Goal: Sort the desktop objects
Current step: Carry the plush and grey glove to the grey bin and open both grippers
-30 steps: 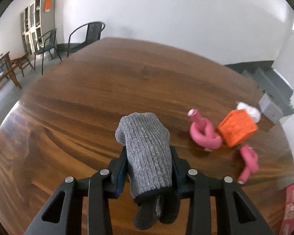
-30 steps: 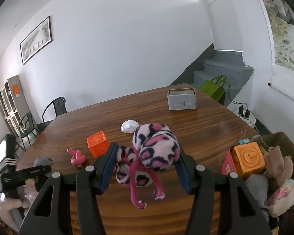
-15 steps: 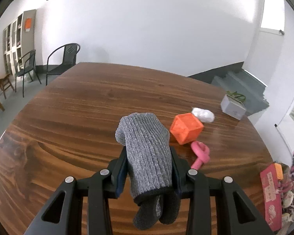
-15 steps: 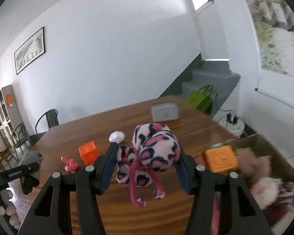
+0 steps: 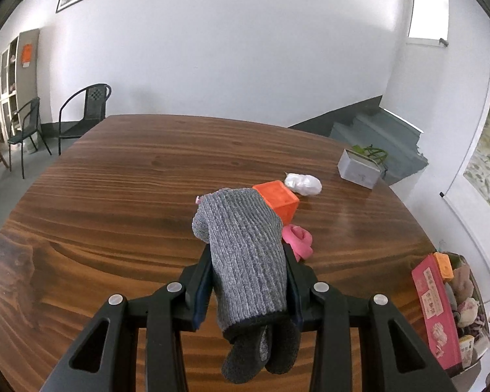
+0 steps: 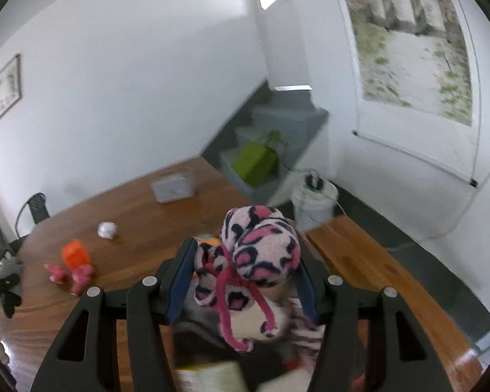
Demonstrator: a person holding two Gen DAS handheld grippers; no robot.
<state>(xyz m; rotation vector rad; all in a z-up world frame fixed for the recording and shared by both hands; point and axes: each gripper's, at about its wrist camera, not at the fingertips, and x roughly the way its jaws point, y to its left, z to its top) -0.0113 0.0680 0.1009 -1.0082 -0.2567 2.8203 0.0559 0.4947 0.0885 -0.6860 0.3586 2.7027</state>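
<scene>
A white-walled room with a framed picture high on the wall, two black chairs (image 5: 85, 114) at far left and grey stairs at right surrounds a broad wooden counter (image 5: 121, 196). In the left wrist view the left gripper (image 5: 248, 281) has its fingers (image 5: 201, 289) pressed against both sides of a grey knitted sock (image 5: 245, 261), which stands up between them, its dark cuff hanging down behind the fingers. Just beyond the sock's tip, slightly right of the fingers, sits an orange cube (image 5: 277, 197); a knotted pink toy (image 5: 299, 240) lies just beside the right finger, a white crumpled lump (image 5: 303, 184) lies past the cube, and a grey box (image 5: 359, 170) stands farther right near the counter's edge. At far right, below the counter's edge, a bin (image 5: 454, 310) holds a pink carton and soft items. In the right wrist view — blurred — the right gripper (image 6: 241, 281) pinches a pink leopard-print sock bundle (image 6: 261, 248) between its fingers (image 6: 179, 277), pink strings dangling beneath. Directly under the fingers is a jumble of soft items and a carton, too smeared to tell apart. Left of the fingers, on the counter, are the pink toy and orange cube, with the white lump and grey box ahead — a green bag (image 6: 253, 163) stands on the stairs beyond.
</scene>
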